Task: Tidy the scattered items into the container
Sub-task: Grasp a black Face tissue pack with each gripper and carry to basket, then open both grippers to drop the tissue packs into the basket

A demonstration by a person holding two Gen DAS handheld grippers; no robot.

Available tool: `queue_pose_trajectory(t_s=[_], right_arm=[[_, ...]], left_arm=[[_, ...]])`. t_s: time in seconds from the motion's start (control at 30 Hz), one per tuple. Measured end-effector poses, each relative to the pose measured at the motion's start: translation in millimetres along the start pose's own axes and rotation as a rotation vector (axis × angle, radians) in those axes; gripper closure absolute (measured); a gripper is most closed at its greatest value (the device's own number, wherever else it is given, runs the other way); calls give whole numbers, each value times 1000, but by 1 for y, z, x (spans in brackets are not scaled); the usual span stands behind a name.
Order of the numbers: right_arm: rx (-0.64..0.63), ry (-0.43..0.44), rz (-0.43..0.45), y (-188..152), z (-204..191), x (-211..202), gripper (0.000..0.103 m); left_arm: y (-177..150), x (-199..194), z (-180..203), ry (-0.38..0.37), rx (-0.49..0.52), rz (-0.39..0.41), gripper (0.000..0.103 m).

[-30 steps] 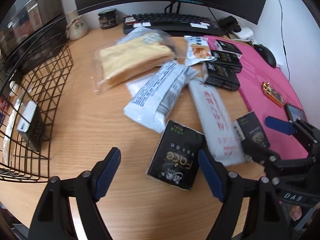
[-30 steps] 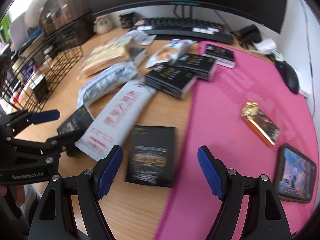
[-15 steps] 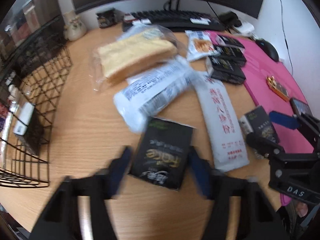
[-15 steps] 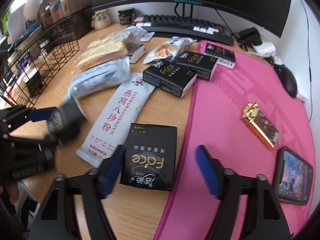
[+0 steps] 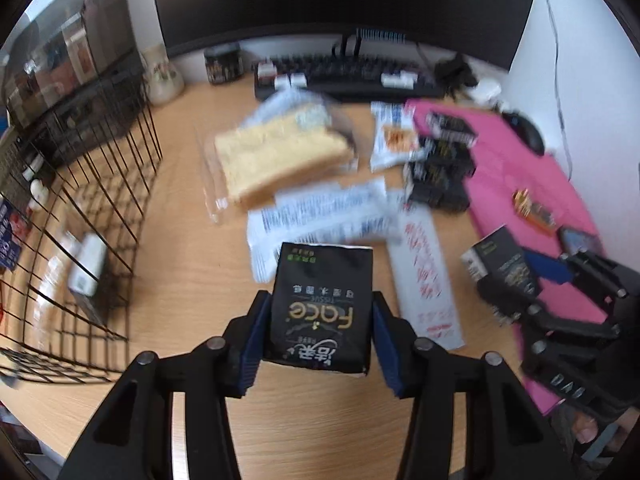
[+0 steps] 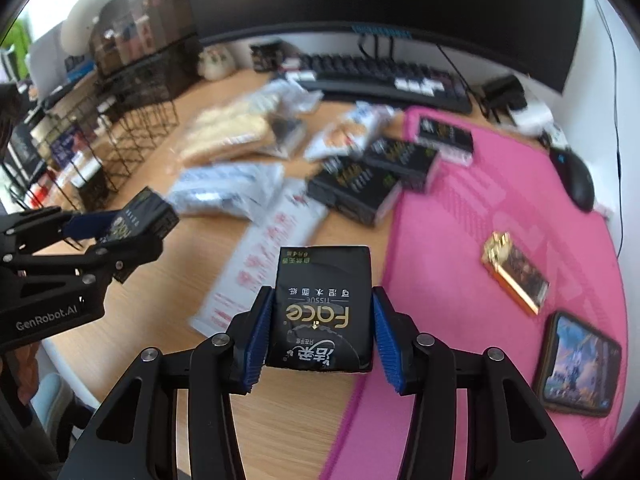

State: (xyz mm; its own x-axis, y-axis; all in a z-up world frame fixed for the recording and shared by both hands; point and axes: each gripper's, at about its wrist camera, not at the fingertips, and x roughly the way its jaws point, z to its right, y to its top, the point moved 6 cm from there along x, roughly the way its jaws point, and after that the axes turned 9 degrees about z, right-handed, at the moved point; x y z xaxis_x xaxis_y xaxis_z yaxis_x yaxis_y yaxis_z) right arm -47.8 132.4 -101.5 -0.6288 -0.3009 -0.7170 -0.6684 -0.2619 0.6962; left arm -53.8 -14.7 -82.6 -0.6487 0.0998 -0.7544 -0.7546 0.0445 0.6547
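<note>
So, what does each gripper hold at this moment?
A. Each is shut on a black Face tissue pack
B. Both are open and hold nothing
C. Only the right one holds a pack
A: the left gripper clamps one black Face tissue pack, and the right gripper clamps another.

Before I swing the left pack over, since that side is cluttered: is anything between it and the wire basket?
Nothing visible blocks it. The left gripper holds its tissue pack above bare desk; the wire basket stands to its left, open side facing the pack.
</note>
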Motion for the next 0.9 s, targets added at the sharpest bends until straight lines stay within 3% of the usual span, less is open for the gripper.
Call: queue_pose_trajectory(t_s=[0.23, 0.47, 0.67, 0.9], right_arm=[[-109, 111, 118, 68, -74, -20, 55], [-244, 310, 165, 134, -204, -18, 55], [-294, 395, 117, 138, -273, 9, 55], [-305, 396, 88, 131, -292, 29, 55]], left_arm=[[54, -65, -65, 106, -66, 157, 50], [59, -100, -175, 274, -201, 182, 50], [26, -92, -237, 327, -281, 122, 50], [14, -83, -256, 320, -307, 109, 50]])
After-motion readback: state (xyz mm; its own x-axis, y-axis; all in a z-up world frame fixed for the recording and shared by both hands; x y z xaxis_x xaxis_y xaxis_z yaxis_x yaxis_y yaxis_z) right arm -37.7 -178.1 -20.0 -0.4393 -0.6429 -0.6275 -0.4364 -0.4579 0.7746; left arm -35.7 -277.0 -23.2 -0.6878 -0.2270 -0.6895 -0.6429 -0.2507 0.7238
